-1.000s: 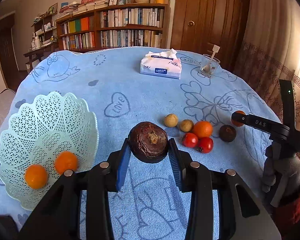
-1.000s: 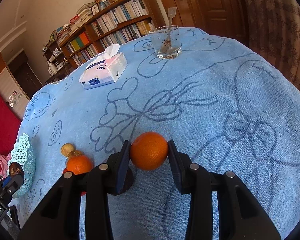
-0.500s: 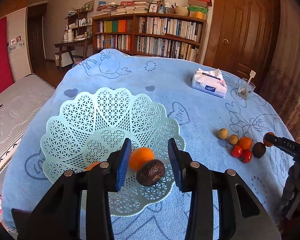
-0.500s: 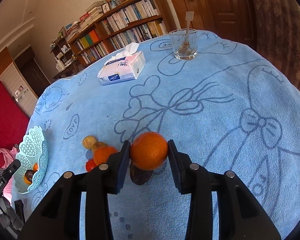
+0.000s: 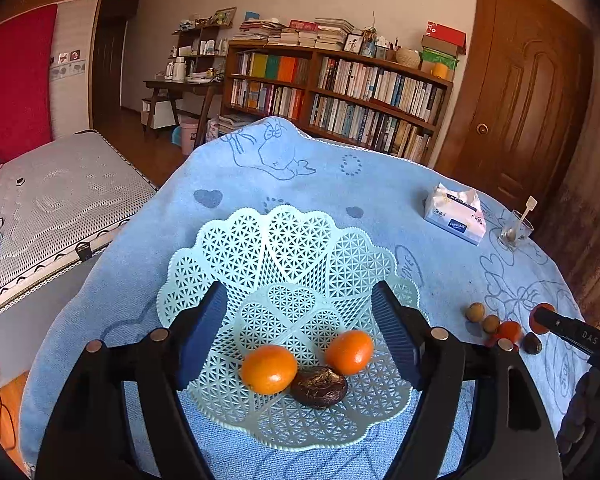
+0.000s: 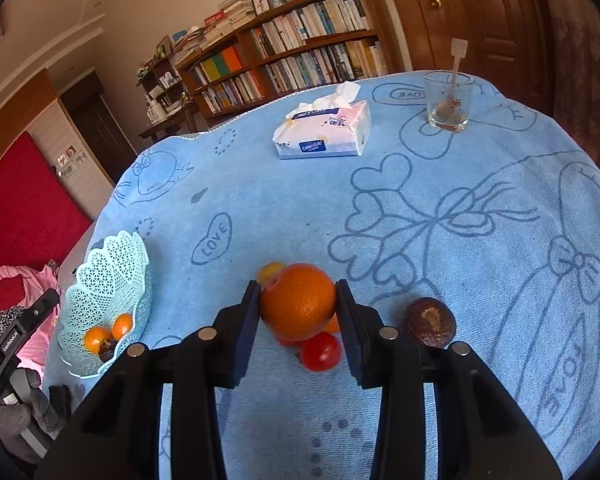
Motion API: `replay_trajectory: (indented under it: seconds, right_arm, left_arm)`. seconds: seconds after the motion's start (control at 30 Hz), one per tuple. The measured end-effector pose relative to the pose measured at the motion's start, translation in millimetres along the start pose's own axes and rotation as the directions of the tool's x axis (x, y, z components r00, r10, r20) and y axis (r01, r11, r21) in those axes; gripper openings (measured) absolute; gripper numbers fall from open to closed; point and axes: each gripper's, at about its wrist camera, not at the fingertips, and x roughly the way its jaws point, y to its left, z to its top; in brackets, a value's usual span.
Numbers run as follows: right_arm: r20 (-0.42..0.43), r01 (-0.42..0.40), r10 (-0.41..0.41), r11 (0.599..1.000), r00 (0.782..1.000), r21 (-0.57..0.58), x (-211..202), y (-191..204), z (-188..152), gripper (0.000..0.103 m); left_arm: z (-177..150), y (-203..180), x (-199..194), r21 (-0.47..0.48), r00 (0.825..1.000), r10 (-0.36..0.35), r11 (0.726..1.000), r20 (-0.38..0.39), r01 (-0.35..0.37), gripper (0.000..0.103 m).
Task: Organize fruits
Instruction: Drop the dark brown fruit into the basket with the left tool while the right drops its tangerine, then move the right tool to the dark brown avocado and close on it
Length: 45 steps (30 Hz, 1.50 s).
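A pale green lattice basket (image 5: 284, 240) (image 6: 112, 264) lies on the blue cloth and holds two small oranges (image 5: 269, 369) (image 5: 349, 351) and a dark brown wrinkled fruit (image 5: 319, 387). My left gripper (image 5: 300, 336) hangs open above the basket with nothing between its fingers. My right gripper (image 6: 298, 320) is shut on a large orange (image 6: 298, 300), held above the loose fruit pile. Under it lie a red tomato (image 6: 320, 351) and a second dark brown fruit (image 6: 430, 322). The pile also appears small in the left wrist view, with tan round fruits (image 5: 475, 312).
A tissue pack (image 6: 324, 132) and a glass with a spoon (image 6: 448, 100) stand at the far side of the table. A bed (image 5: 52, 200) lies left of the table, with a bookshelf (image 5: 332, 92) and a wooden door (image 5: 532, 100) behind.
My left gripper carried the dark brown fruit over the basket, opened and dropped it beside the two oranges. My right gripper lifted the large orange and moved left over the pile.
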Motion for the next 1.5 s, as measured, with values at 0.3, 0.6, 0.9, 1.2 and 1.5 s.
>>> replay_trajectory:
  seconds: [0.3,0.6,0.9,1.2,1.5]
  right_arm:
    - [-0.07,-0.139,0.129,0.978,0.989,-0.158,24,98,-3,0.038]
    - [-0.127,-0.198,0.175,0.961,0.976,-0.196,54,156,-6,0.039]
    - [-0.103,-0.196,0.179,0.963,0.978,-0.184,56,158,-1,0.049]
    - [-0.112,-0.164,0.152,0.982,0.982,-0.099,60,127,-5,0.052]
    - [-0.098,-0.126,0.12,0.99,0.988,-0.056,55,100,-8,0.057]
  left_arm:
    - [4,22,-11,-0.03,0.998,0.048,0.998,0.036,-0.047,0.087]
    - [7,25,-17,-0.04,0.998,0.043,0.998,0.049,-0.041,0.094]
    - [7,26,-16,-0.053,0.998,0.043,0.998,0.041,-0.04,0.098]
    - [2,20,-10,-0.042,0.999,0.036,0.999,0.017,-0.035,0.099]
    - [-2,11,-3,-0.026,1.0,0.024,0.999,-0.009,-0.024,0.1]
